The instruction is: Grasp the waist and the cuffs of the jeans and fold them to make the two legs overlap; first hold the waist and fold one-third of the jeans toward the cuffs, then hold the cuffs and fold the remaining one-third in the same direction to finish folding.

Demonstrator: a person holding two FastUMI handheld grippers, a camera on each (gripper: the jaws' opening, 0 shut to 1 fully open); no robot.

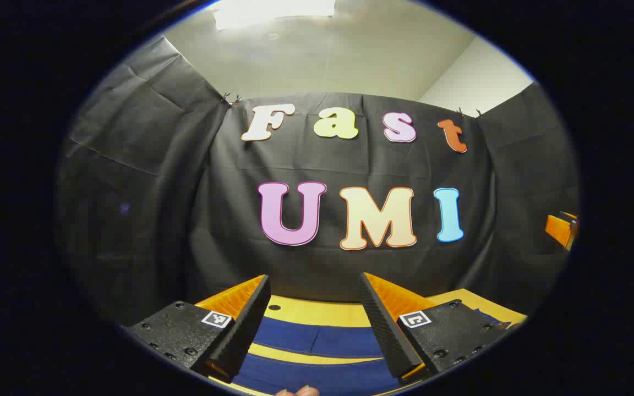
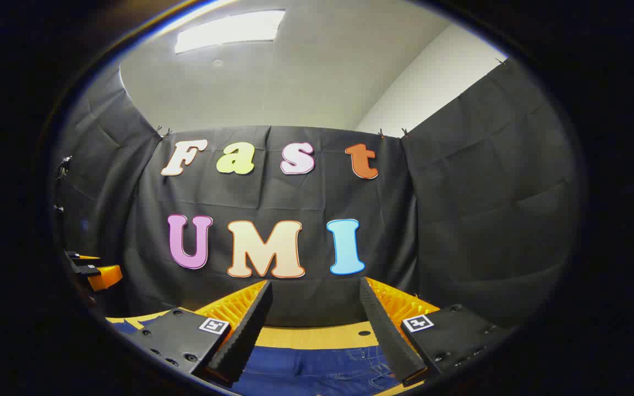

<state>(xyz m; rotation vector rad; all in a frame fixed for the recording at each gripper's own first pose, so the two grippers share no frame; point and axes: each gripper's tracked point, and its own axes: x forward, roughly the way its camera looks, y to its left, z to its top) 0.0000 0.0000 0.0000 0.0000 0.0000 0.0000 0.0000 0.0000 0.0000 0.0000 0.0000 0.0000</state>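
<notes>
Dark blue jeans lie flat on a yellow table. In the left gripper view their two legs (image 1: 317,341) run across as separate strips with table showing between them. The left gripper (image 1: 312,286) hovers above them, open, with nothing between its fingers. In the right gripper view the waist end of the jeans (image 2: 317,366), with stitched pockets, lies just under the right gripper (image 2: 312,289), which is also open and holds nothing. The other gripper shows at the right edge of the left gripper view (image 1: 562,230) and at the left edge of the right gripper view (image 2: 94,272).
The yellow table (image 1: 317,311) ends a short way beyond the jeans at the black cloth wall (image 1: 146,220). A small dark hole (image 2: 364,333) marks the tabletop past the waist. A fingertip (image 1: 298,391) peeks in at the bottom of the left gripper view.
</notes>
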